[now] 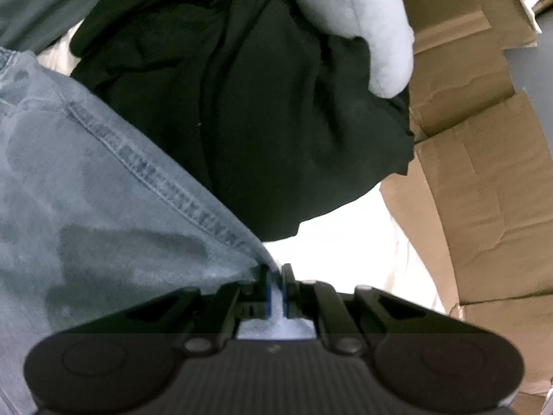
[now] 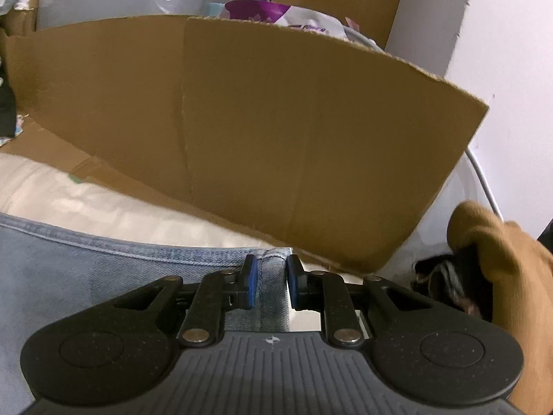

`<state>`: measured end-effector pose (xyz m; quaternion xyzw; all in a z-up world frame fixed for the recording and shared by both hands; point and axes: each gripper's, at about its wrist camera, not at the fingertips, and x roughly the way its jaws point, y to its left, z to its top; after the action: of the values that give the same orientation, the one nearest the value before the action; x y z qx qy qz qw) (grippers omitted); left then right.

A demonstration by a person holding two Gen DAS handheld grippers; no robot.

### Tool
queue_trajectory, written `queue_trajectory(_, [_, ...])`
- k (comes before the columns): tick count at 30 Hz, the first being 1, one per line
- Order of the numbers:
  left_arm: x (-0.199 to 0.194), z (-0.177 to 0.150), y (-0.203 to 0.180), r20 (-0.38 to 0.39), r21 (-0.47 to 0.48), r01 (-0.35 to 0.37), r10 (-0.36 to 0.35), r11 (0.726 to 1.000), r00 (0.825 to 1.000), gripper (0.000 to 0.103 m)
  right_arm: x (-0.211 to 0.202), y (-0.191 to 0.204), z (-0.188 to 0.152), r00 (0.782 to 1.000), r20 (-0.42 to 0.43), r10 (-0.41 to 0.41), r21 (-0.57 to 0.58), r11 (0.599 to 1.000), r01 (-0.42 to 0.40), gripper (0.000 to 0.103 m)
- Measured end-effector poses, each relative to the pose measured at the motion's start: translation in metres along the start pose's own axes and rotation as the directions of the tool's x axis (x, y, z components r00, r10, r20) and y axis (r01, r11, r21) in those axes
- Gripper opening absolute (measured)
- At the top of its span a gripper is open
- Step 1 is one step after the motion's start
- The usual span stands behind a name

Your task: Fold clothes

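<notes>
Cardboard box (image 2: 311, 138) fills the background; both the left gripper (image 1: 275, 287) and right gripper (image 2: 271, 282) are clamped on the light denim jeans (image 1: 86, 190), which spread to frame left.

Pale, washed-blue jeans (image 1: 86, 180) carry darker mottled patches and stitched seams. A black garment (image 1: 259, 110) lies under a white one (image 1: 363, 17). Plain brown cardboard (image 2: 293, 131), a mustard-yellow cloth (image 2: 501, 259), a cream surface (image 2: 69, 193).

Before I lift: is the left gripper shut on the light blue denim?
Shut: left gripper pads pinch light blue denim.
</notes>
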<state>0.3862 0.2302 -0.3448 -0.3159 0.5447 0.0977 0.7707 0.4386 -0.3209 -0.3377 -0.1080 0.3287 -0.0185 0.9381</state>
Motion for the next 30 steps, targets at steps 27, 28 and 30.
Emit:
queue_trajectory(27, [0.019, 0.003, 0.016, 0.019, -0.023, -0.004, 0.004, 1.000, 1.000, 0.006, 0.037, 0.010, 0.025, 0.999, -0.053, -0.004, -0.007, 1.000, 0.003, 0.018])
queue_trajectory(28, [0.022, 0.004, 0.019, -0.004, -0.026, -0.002, 0.002, 1.000, 1.000, 0.008, 0.039, 0.011, 0.025, 0.998, -0.064, 0.001, 0.001, 1.000, -0.001, 0.019])
queue_trajectory(30, [0.022, 0.008, 0.025, -0.037, -0.053, 0.017, -0.019, 0.998, 0.999, 0.011, 0.040, 0.013, 0.023, 0.996, -0.094, 0.010, 0.015, 1.000, -0.008, 0.028])
